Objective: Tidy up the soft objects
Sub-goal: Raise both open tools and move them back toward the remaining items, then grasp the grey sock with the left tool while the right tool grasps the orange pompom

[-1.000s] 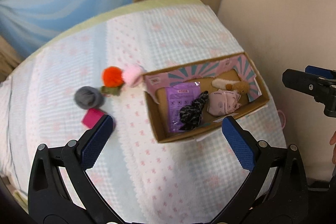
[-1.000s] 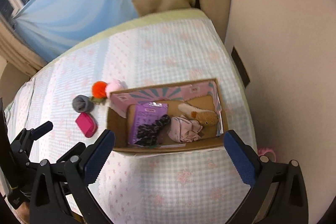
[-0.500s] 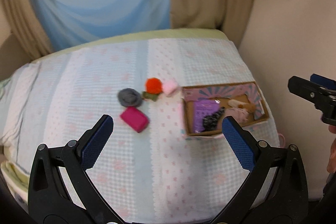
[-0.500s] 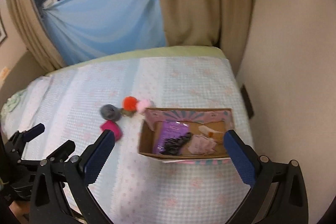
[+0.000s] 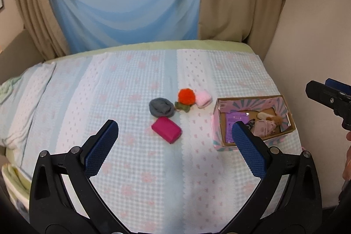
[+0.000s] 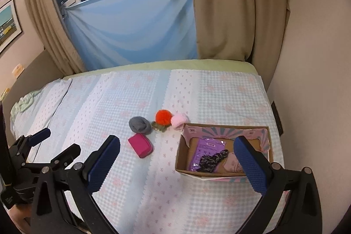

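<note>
Right wrist: box (image 6: 223, 175) perhaps near bed edge (image 6: 266, 100).

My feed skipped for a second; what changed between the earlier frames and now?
Both hand-held grippers, left and right, pulled back from the bed and tilted up, so the window came into view. Neither took hold of anything; jaws stay open. The cardboard box and the magenta pouch beside it stayed put.
</note>
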Motion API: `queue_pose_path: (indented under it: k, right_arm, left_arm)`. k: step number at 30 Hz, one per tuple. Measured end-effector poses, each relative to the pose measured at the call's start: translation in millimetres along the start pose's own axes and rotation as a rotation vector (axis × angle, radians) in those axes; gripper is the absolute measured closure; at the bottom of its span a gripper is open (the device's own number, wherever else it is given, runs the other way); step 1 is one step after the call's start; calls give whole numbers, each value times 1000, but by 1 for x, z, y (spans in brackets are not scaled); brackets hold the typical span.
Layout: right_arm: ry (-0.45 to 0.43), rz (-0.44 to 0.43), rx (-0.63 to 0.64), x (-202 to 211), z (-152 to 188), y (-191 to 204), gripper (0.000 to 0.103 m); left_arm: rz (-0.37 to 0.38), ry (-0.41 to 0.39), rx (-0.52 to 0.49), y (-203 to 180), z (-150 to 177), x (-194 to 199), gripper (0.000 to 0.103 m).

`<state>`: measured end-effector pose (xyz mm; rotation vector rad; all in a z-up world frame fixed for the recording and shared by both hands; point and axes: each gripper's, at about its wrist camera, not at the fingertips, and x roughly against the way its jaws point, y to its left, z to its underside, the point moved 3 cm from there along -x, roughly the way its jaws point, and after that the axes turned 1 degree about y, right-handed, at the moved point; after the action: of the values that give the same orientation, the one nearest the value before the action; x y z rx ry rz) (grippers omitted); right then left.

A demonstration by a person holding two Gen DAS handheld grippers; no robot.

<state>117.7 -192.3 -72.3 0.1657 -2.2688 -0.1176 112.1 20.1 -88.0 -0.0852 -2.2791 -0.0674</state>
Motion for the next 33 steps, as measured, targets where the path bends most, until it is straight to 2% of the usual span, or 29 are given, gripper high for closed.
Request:
queue_pose_path:
  k: [8, 14, 20, 26, 33]
  right_arm:
    - [8, 76, -69, -29, -12, 45, 0]
    - [-13, 122, -125, -65, -19, 73, 0]
    - [32, 134, -110, -123, -23, 86, 0]
    - [81, 108, -76, -193, -23, 83, 0]
    - [148, 78, 2, -285, -16, 75, 0]
  left_arm:
    - [70, -7, -81, 47, -24, -38, 0]
    - [122, 21, -147, 82, -37, -101, 0]
    - [176, 88, -176, 94, -34, -177, 0]
    - [213, 137, -174, 95, -18, -242, 0]
    - [218, 209, -162, 89, 9, -324, 0]
